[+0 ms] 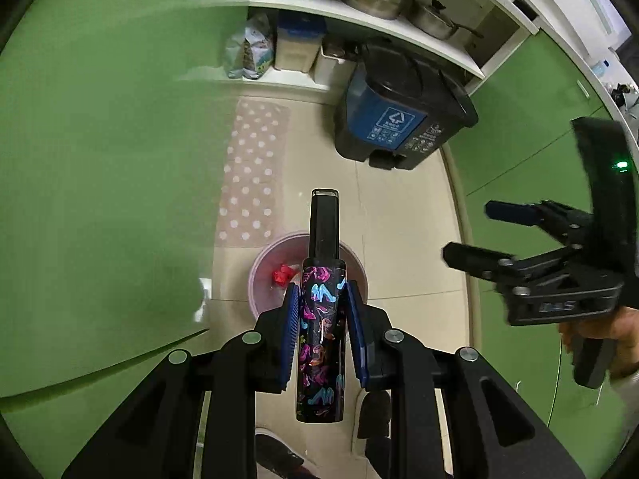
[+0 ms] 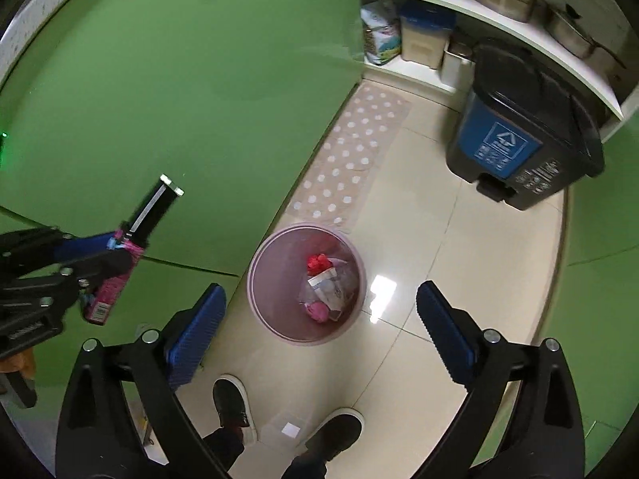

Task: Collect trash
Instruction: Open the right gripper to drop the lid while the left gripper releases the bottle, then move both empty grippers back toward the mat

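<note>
The left gripper is clamping one patterned tube (black, printed with bright shoes, a dark cap at its far end) between its two blue pads, holding it above one pink wastebasket that is standing on the tiled floor. Several scraps, red, pink and white, are lying inside the basket. The right gripper is hanging over the same basket with its two fingers spread wide and nothing between them. One dark bin is standing near the shelves; two shoes are showing below.
</note>
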`<action>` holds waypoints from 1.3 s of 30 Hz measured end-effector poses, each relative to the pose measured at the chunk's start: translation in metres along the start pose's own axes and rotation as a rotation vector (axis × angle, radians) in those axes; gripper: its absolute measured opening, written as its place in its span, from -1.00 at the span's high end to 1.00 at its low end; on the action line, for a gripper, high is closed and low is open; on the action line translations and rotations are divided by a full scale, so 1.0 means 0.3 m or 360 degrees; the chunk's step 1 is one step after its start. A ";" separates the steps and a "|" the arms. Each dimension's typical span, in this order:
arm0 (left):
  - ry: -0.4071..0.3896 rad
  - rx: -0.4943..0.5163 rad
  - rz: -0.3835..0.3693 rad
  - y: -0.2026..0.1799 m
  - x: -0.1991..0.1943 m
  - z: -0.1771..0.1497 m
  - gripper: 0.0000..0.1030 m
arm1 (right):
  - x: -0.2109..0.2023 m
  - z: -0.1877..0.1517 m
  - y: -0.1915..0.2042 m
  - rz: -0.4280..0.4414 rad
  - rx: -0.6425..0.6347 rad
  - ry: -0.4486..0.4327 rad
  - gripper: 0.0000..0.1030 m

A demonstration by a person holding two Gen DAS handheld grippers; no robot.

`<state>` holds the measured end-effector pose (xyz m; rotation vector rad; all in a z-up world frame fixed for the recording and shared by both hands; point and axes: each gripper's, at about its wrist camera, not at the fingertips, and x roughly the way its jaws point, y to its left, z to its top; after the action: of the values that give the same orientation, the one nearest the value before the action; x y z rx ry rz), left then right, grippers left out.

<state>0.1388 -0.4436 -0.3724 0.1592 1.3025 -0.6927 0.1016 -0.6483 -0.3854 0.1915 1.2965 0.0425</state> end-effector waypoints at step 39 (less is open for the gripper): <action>-0.0184 -0.0065 0.0107 -0.153 -0.461 -0.052 -0.86 | -0.550 -0.120 0.133 -0.0046 -0.0035 -0.0064 -0.92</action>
<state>0.0871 -0.4198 -0.2372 0.1276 1.1946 -0.6089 0.0252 -0.6278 -0.2310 0.1539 1.2583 0.0279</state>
